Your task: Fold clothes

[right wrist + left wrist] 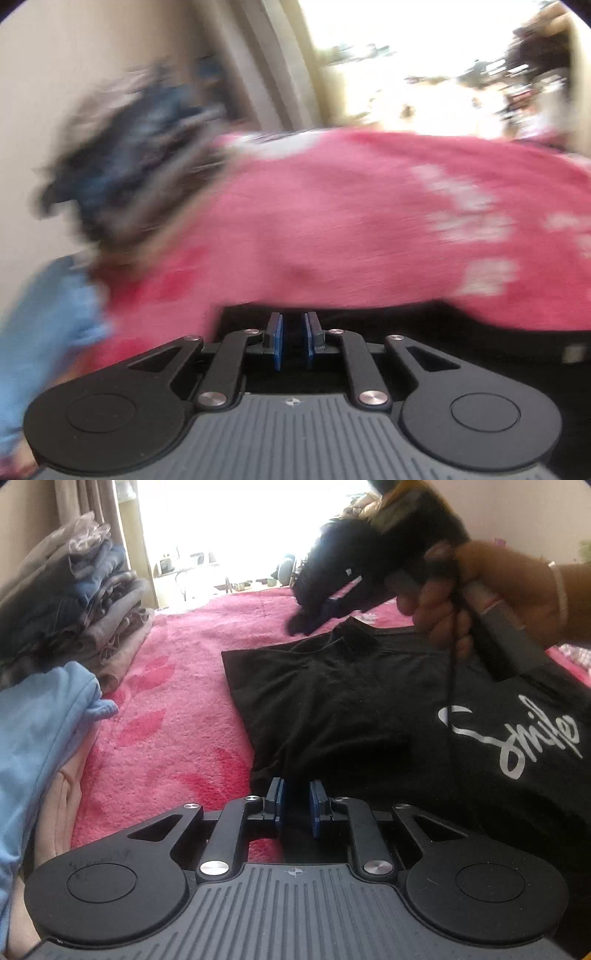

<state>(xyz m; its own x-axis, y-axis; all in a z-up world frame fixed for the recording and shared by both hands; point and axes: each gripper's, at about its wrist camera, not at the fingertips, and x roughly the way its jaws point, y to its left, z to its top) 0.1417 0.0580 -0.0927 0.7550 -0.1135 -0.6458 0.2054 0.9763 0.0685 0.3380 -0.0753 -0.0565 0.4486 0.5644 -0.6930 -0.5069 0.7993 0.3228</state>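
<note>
A black T-shirt (351, 701) with white script print lies on the pink bedspread (177, 709), its sides folded in. My left gripper (295, 801) hovers at the shirt's near left edge, jaws a narrow gap apart with black cloth between them. My right gripper (314, 616), held in a hand, is above the shirt's collar at the far end. In the blurred right wrist view my right gripper (293, 339) has its jaws nearly together over the black shirt (406, 325); whether cloth is pinched I cannot tell.
A stack of folded clothes (74, 602) stands at the left by the curtain. A light blue garment (40, 738) lies on a pink one at the near left. A bright window is beyond the bed.
</note>
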